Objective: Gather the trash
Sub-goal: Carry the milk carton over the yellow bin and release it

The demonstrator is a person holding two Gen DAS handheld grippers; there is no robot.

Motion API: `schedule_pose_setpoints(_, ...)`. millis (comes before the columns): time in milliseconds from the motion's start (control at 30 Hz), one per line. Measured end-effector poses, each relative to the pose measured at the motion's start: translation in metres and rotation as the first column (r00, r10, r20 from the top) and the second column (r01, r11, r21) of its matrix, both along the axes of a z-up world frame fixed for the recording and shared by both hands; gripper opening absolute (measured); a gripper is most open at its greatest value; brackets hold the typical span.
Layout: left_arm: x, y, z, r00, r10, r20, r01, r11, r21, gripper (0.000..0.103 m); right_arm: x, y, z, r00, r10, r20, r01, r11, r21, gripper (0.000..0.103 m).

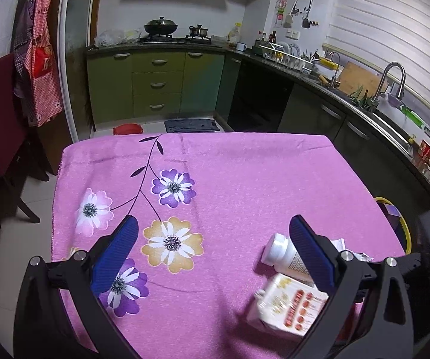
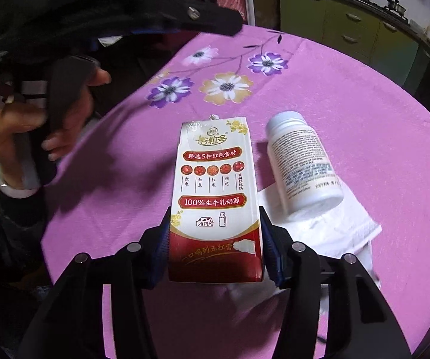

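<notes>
Right gripper jaws clamped on the near end of the milk carton, blue pads pressed to both its sides; carton lies flat on the pink-clothed bench; white pill bottle lies just right of it, on a white tissue; left gripper jaws spread wide, nothing between them, over the flower print; yellow-rimmed bin past the bench's right edge.

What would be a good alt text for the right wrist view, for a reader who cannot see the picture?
The right gripper closes its blue pads on the bottom end of a red and white milk carton lying on a pink flowered tablecloth. A white pill bottle lies right of it, partly on a white tissue; a hand holds the other gripper at left.
</notes>
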State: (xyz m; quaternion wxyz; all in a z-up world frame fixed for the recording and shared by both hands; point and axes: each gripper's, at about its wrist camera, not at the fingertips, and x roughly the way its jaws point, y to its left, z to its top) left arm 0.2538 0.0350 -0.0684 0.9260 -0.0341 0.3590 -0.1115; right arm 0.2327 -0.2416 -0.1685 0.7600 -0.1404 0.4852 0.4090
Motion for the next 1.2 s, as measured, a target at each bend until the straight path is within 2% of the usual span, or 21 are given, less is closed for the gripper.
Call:
schedule_pose_setpoints(200,-0.001,-0.001,0.000,1.000,-0.007,0.002,0.007,1.000,-0.008,0.096,-0.025,-0.040,0.018,0.997,-0.063,-0.053,0.068,0.994,0.088,0.052)
schedule_pose_setpoints(300,0.000,-0.004,-0.001,1.000,-0.012,-0.002,0.012,1.000,-0.001,0.096,-0.039,-0.082,0.031,0.986,-0.159,-0.057,0.165,0.977,0.132,0.052)
schedule_pose_setpoints(400,0.000,-0.009,-0.004,1.000,-0.023,-0.004,0.023,1.000,0.008,0.096,-0.052,-0.139,0.050,0.953,-0.301,-0.026,0.301,0.941,0.156,0.052)
schedule_pose_setpoints(467,0.000,-0.011,-0.005,1.000,-0.029,-0.006,0.029,1.000,0.009,0.096,-0.058,-0.181,0.062,0.913,-0.408,0.002,0.402,0.902,0.157,0.052)
schedule_pose_setpoints(600,0.000,-0.016,-0.008,0.999,-0.050,-0.011,0.050,0.999,0.002,0.096,-0.059,-0.267,0.079,0.783,-0.617,0.081,0.608,0.786,0.109,0.052)
schedule_pose_setpoints(667,0.000,-0.018,-0.008,0.998,-0.057,-0.008,0.057,0.998,-0.001,0.096,-0.049,-0.310,0.075,0.701,-0.705,0.109,0.702,0.708,0.068,0.052)
schedule_pose_setpoints(733,0.001,-0.020,-0.007,0.998,-0.061,-0.005,0.061,0.998,0.001,0.096,-0.038,-0.342,0.065,0.645,-0.755,0.120,0.758,0.652,0.028,0.053)
schedule_pose_setpoints(800,0.001,-0.021,-0.008,0.998,-0.062,-0.001,0.062,0.998,0.008,0.096,-0.025,-0.362,0.049,0.614,-0.781,0.117,0.787,0.617,-0.017,0.052)
schedule_pose_setpoints(900,0.003,-0.021,-0.012,0.998,-0.061,-0.013,0.061,0.998,0.011,0.096,-0.002,-0.372,0.019,0.608,-0.790,0.083,0.794,0.603,-0.080,0.053)
schedule_pose_setpoints(967,0.005,-0.022,-0.015,0.998,-0.058,-0.024,0.058,0.998,0.017,0.096,0.011,-0.371,0.005,0.608,-0.788,0.101,0.793,0.595,-0.130,0.052)
schedule_pose_setpoints(1133,0.007,-0.029,-0.020,0.997,-0.070,-0.039,0.072,0.997,0.042,0.096,0.030,-0.376,-0.021,0.602,-0.792,0.102,0.796,0.584,-0.160,0.053)
schedule_pose_setpoints(1167,0.007,-0.031,-0.020,0.996,-0.078,-0.041,0.080,0.996,0.049,0.096,0.035,-0.376,-0.027,0.606,-0.790,0.095,0.792,0.587,-0.167,0.054)
schedule_pose_setpoints(1200,0.006,-0.034,-0.021,0.996,-0.085,-0.041,0.087,0.995,0.053,0.096,0.037,-0.372,-0.032,0.601,-0.793,0.098,0.795,0.581,-0.174,0.063)
